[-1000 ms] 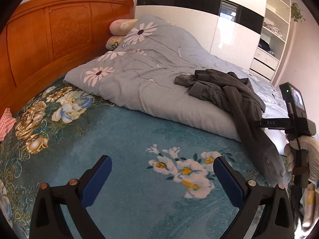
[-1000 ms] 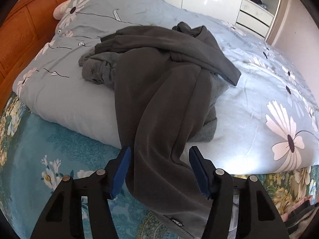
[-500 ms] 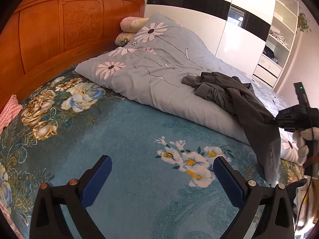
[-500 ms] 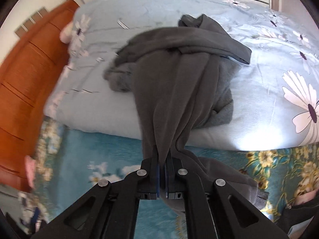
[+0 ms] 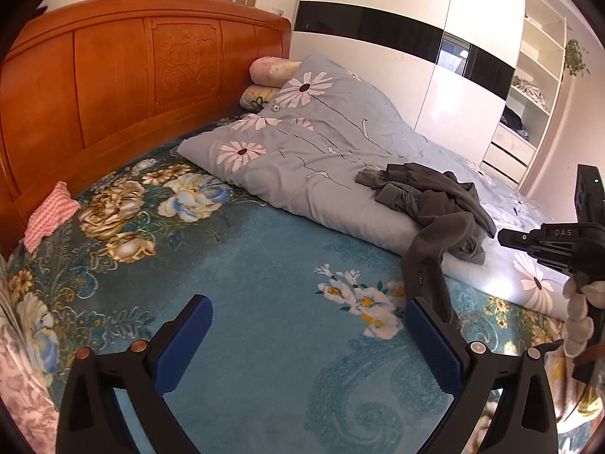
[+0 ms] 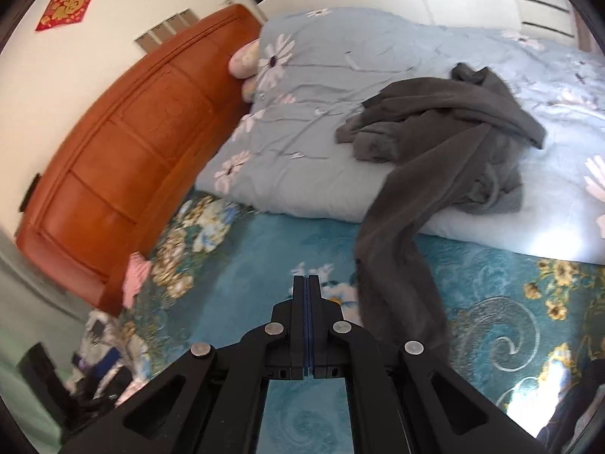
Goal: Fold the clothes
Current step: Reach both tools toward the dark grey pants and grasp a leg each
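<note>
A dark grey garment (image 5: 435,204) lies crumpled on the light blue flowered duvet (image 5: 302,143), and one long leg of it trails down onto the teal floral bedspread (image 5: 264,265). My left gripper (image 5: 308,325) stands open above the bedspread, with the trailing leg just beyond its right finger. In the right wrist view my right gripper (image 6: 307,283) is shut, its pads pressed together with no cloth between them. The garment (image 6: 435,132) runs past on its right side. From the left wrist view the right gripper (image 5: 504,236) hovers off the garment, held by a gloved hand (image 5: 578,302).
A tall wooden headboard (image 5: 132,75) stands at the left with two pillows (image 5: 272,68) against it. A pink knitted cloth (image 5: 49,219) lies near the headboard. White wardrobe doors and open shelves (image 5: 529,94) rise behind the bed. Clutter sits low at the left (image 6: 102,359).
The right gripper closed on the garment's trailing leg, then rose and swung left; now no cloth shows between its pads. The left gripper lifted and pulled back, still open.
</note>
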A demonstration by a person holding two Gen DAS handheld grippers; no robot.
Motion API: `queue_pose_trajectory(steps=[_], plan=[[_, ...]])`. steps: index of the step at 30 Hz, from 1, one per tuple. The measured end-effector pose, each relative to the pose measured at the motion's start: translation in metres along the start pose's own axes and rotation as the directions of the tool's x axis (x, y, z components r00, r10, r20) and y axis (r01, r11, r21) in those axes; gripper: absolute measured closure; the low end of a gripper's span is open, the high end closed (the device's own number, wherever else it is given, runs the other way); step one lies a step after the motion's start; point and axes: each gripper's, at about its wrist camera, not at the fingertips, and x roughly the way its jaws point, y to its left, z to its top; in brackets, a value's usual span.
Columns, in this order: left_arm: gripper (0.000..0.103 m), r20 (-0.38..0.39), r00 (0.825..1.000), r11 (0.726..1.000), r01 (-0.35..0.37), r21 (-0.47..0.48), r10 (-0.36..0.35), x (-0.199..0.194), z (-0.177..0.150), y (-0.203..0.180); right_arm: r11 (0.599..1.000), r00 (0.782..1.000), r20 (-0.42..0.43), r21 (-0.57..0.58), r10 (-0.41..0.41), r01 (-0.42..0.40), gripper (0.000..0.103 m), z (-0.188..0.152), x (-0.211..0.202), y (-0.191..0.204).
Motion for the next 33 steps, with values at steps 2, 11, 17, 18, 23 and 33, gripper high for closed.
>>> queue_pose_trajectory(steps=[2, 11, 17, 18, 23, 33], plan=[[0.0, 0.0, 1.0, 1.0, -0.01, 0.001, 0.01, -0.004, -0.004, 0.005, 0.999, 0.999, -0.001, 0.03, -0.036, 0.036, 0.103, -0.004, 0.002, -0.005], [0.0, -0.052, 0.996, 0.997, 0.076, -0.023, -0.077, 0.047, 0.011, -0.027, 0.936, 0.996, 0.051, 0.349, -0.073, 0.051, 0.031, 0.016, 0.02, -0.097], [0.0, -0.148, 0.973, 0.982, 0.187, 0.037, -0.18, 0.128, 0.021, -0.095, 0.936, 0.967, 0.024, 0.26, -0.252, 0.237, 0.031, 0.066, 0.032, -0.123], [0.0, -0.164, 0.968, 0.978, 0.202, 0.054, -0.191, 0.142, 0.019, -0.107, 0.936, 0.958, 0.018, 0.22, -0.286, 0.275, 0.031, 0.078, 0.036, -0.125], [0.0, -0.243, 0.942, 0.959, 0.263, 0.103, -0.232, 0.207, 0.011, -0.151, 0.89, 0.891, 0.021, -0.035, -0.454, 0.454, 0.031, 0.138, 0.072, -0.118], [0.011, -0.317, 0.915, 0.953, 0.29, 0.09, -0.248, 0.28, 0.001, -0.171, 0.716, 0.763, 0.027, -0.323, -0.646, 0.618, 0.031, 0.203, 0.175, -0.118]])
